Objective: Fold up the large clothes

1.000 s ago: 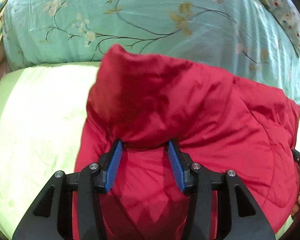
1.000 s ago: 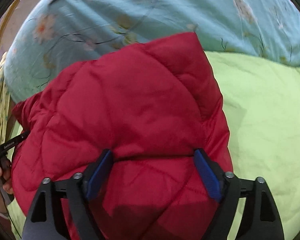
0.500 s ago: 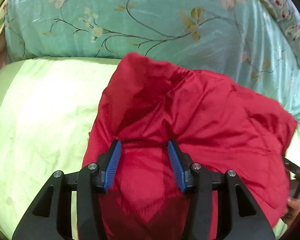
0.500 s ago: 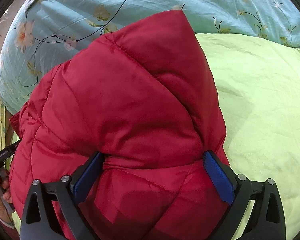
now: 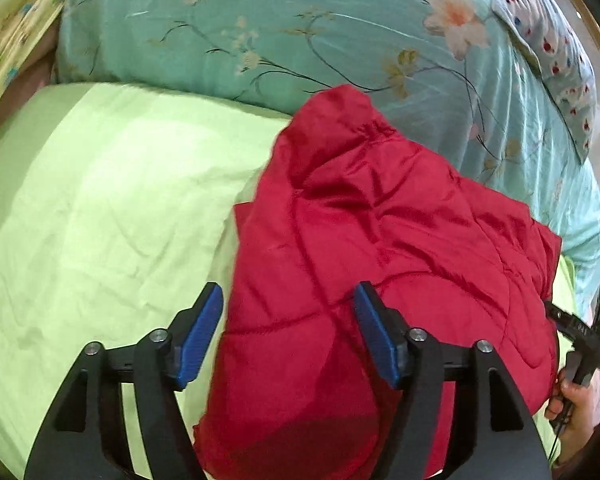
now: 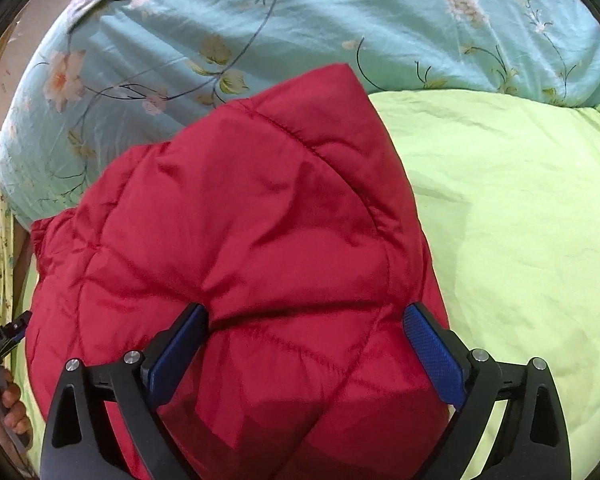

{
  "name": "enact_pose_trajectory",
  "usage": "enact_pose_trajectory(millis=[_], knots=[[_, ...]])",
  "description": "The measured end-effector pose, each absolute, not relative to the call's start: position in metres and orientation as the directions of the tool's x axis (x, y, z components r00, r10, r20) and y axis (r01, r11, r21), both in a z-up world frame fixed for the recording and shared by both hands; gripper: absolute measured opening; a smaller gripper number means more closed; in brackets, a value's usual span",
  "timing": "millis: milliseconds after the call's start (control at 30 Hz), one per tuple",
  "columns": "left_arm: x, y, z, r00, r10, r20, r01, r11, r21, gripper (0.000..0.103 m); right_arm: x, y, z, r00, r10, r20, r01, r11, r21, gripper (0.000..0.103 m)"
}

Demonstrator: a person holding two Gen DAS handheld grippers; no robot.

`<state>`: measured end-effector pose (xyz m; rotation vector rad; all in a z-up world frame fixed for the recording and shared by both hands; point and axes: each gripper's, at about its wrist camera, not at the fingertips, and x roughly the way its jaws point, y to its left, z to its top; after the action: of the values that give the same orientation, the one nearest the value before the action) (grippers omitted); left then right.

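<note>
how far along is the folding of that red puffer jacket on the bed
Mostly done, it seems: the red puffer jacket lies as a compact folded bundle on the green sheet. In hand: the left tongs have just been opening, one pad clear of the fabric; the right tongs stand wide over the near fold, not clamping. Left: perhaps only pulling both away and tidying the edges.

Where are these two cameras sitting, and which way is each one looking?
Left wrist view: sits on the left gripper, looking down along its fingers at the red jacket on the green sheet; the person's other hand shows at the right edge.
Right wrist view: sits on the right gripper, looking down at the red jacket; a hand shows at the left edge.
Shared: the jacket, the sheet, the floral quilt behind.
</note>
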<state>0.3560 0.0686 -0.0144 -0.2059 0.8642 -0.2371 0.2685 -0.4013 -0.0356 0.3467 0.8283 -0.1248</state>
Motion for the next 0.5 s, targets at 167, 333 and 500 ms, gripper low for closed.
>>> enact_pose_trajectory(millis=[167,333,500], knots=[[0.355,0.079,-0.024,0.624,-0.307,-0.719,0.117,0.946,-0.302,0.079,0.239,-0.409,-0.025,0.686,0.058,-0.725,0.219,0.934,0.282,0.099],[0.354,0.087,-0.027,0.618,-0.364,-0.697,0.138,0.923,-0.360,0.081,0.210,-0.427,-0.024,0.694,0.097,-0.713,0.223,0.913,0.341,0.100],[0.361,0.091,-0.038,0.581,-0.439,-0.686,0.139,0.883,-0.448,0.082,0.195,-0.445,-0.034,0.679,0.147,-0.719,0.247,0.877,0.412,0.100]])
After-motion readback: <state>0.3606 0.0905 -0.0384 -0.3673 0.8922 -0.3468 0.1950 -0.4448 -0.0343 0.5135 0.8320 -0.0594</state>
